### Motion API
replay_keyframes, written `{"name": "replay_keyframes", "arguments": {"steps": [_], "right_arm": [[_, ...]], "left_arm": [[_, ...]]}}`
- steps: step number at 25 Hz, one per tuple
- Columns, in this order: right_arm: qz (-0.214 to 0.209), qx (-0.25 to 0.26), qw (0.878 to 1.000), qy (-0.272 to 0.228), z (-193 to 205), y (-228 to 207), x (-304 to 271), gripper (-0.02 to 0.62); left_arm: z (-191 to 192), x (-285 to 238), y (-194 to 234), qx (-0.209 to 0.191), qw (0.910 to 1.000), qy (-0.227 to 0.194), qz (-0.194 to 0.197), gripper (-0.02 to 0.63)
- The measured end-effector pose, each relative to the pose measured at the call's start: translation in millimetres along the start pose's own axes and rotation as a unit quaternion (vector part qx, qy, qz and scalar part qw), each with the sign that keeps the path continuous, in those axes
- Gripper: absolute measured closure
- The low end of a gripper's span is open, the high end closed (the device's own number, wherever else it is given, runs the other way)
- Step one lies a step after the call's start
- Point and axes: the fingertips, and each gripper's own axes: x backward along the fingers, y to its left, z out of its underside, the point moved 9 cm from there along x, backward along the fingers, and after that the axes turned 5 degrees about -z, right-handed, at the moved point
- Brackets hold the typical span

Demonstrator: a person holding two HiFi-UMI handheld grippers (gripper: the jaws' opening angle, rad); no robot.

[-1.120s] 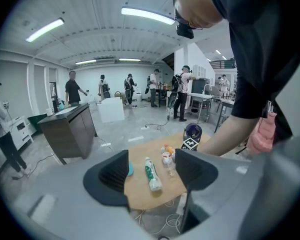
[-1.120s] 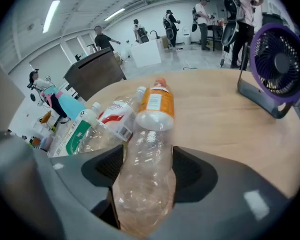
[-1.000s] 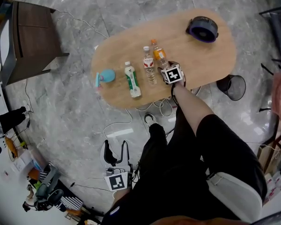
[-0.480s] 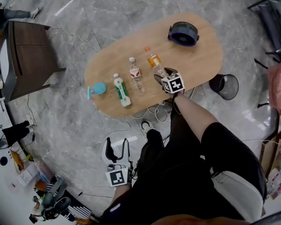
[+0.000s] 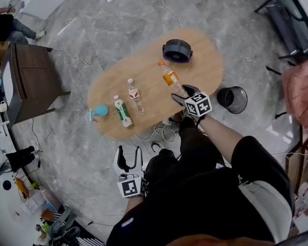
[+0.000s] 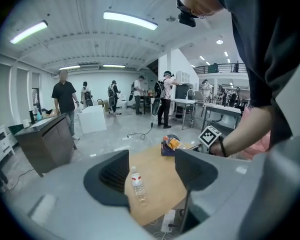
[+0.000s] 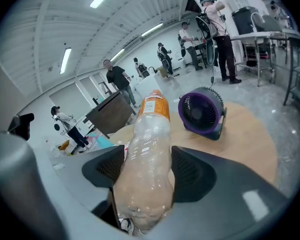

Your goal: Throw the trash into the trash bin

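**Oval wooden table [image 5: 149, 68] on a grey marble floor [image 5: 108, 29]**

A round purple fan [image 5: 177, 50] stands near one end of the tabletop. Toward the other end lie a clear bottle with a red label [image 5: 135, 95], a bottle with a green label [image 5: 122, 111] and, at the rim, a small teal object [image 5: 99, 111]. On the floor, a black mesh trash bin [image 5: 232, 99] stands just beside the fan end, white cables [image 5: 161, 132] lie at the table's near edge, and a dark wooden cabinet [image 5: 28, 81] stands well apart.
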Motion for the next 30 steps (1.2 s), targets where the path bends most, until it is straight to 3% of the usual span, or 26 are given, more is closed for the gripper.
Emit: {"name": "replay_keyframes", "arguments": {"steps": [6,13,20,24,30], "right_arm": [[0.046,-0.014,0.998,-0.049,7,2,82,0.273],[0.133,-0.050,0.983,-0.114,61,60,167,0.273],[0.228,-0.123,0.955,-0.146,133,82,235,0.273],[0.279,-0.162,0.936,-0.141,177,52,266,0.273],[0.326,-0.261,0.896,-0.150,255,-23,297,0.273]], "left_arm": [[-5,10,-6,-0.022,0.9975,-0.052,0.044,0.314],[-1,42,37,-0.049,0.9887,-0.118,0.078,0.320],[8,53,46,-0.039,0.9857,-0.103,0.127,0.328],[5,49,16,-0.063,0.9769,-0.110,0.172,0.328],[4,20,-41,-0.106,0.9678,-0.076,0.215,0.328]]}}
